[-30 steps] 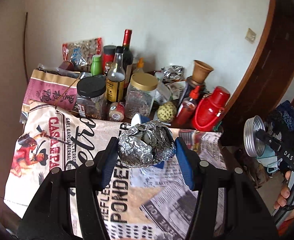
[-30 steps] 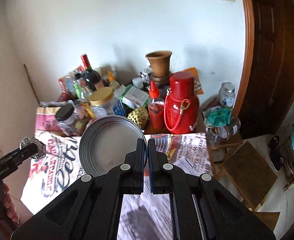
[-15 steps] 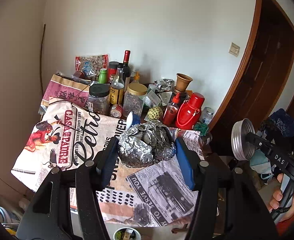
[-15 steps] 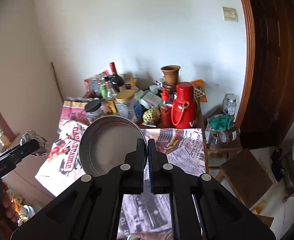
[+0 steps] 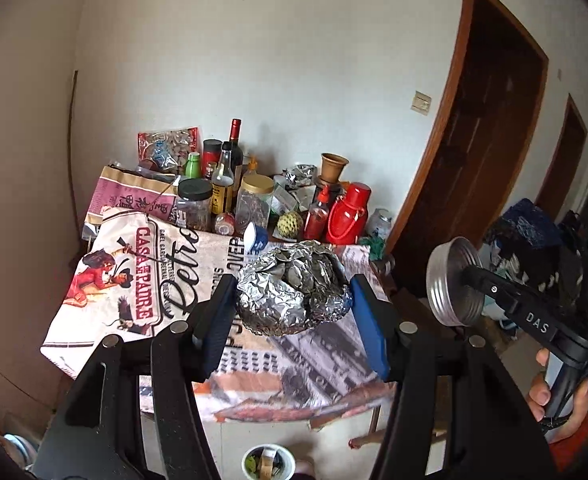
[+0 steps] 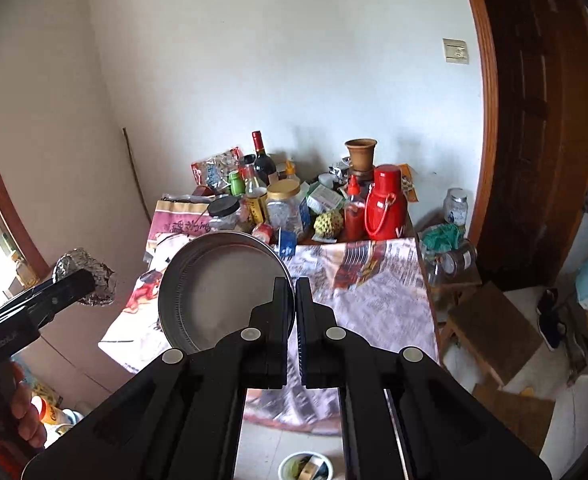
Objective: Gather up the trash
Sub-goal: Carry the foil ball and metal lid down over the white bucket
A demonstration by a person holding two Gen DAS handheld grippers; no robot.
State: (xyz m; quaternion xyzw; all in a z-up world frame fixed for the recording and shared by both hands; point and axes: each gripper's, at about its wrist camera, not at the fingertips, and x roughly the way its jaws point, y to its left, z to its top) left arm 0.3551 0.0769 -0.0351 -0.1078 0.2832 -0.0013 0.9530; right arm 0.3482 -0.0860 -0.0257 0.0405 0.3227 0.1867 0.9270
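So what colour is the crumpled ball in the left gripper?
Shiny silver: it is a foil ball, clearest in the left wrist view.

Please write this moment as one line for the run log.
left claw: shut on foil ball | right claw: shut on metal lid | bin: on floor below

"CASA DE PADRE" and "Retro" on the printed tablecloth (image 5: 141, 280), "DAS" on the right gripper (image 5: 470, 280)
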